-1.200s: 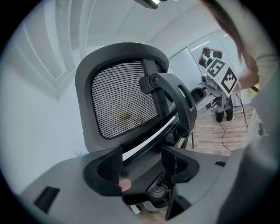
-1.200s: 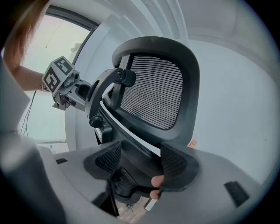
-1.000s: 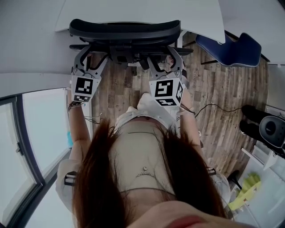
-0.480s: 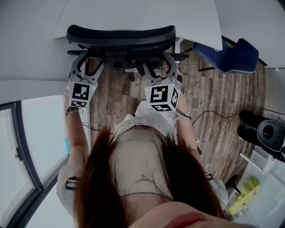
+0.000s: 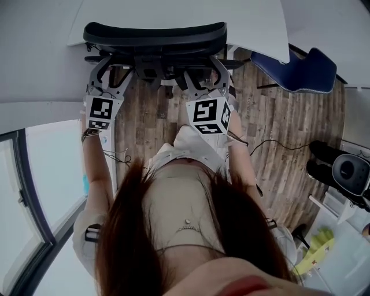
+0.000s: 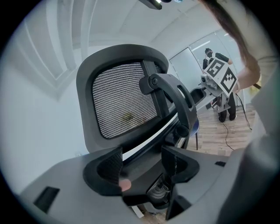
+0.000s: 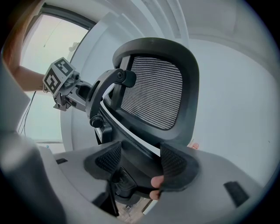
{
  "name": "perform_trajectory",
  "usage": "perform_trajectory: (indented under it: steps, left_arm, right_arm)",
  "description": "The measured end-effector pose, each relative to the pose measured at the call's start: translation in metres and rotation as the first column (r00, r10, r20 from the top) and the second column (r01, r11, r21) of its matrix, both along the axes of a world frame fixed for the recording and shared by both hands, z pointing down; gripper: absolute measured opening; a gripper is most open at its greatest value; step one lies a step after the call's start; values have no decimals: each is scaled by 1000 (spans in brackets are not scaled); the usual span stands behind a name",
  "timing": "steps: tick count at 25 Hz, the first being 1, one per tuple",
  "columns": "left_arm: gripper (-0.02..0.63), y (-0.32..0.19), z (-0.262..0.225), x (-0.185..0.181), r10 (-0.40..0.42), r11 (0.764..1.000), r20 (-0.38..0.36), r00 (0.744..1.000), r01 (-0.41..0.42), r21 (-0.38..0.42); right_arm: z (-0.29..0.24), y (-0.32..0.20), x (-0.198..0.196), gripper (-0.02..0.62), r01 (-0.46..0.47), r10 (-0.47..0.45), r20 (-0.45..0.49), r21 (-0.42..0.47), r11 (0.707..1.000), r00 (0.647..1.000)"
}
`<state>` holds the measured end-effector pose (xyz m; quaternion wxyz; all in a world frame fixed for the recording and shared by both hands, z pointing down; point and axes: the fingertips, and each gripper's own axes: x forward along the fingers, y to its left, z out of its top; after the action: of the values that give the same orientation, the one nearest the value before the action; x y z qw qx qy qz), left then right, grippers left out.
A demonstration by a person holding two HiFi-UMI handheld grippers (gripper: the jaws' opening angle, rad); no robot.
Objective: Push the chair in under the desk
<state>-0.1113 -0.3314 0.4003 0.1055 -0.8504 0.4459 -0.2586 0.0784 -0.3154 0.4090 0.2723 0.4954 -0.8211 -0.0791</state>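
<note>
At the tabletop (image 5: 173, 14) edge stands one chair (image 5: 155, 36), probably heavy but free-rolling, best pushed at its rigid back frame (image 6: 142, 164), where left tool (image 5: 113, 70) and right tool (image 5: 205, 74) sit wide-jawed.

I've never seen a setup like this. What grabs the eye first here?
A black mesh-backed chair stands at the top of the head view, its back at the white desk's edge. The left tongs and right tongs, each carrying a square-patterned cube, straddle its back frame with jaws apart.
</note>
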Motion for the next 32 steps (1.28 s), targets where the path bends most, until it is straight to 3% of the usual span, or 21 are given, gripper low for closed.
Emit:
perform_trajectory:
  steps: [32]
  left_arm:
    - [272, -63, 2, 2, 0, 1000, -1, 1000, 0, -9]
  right_arm:
    - [2, -63, 3, 281, 3, -3, 3, 1, 1000, 1000]
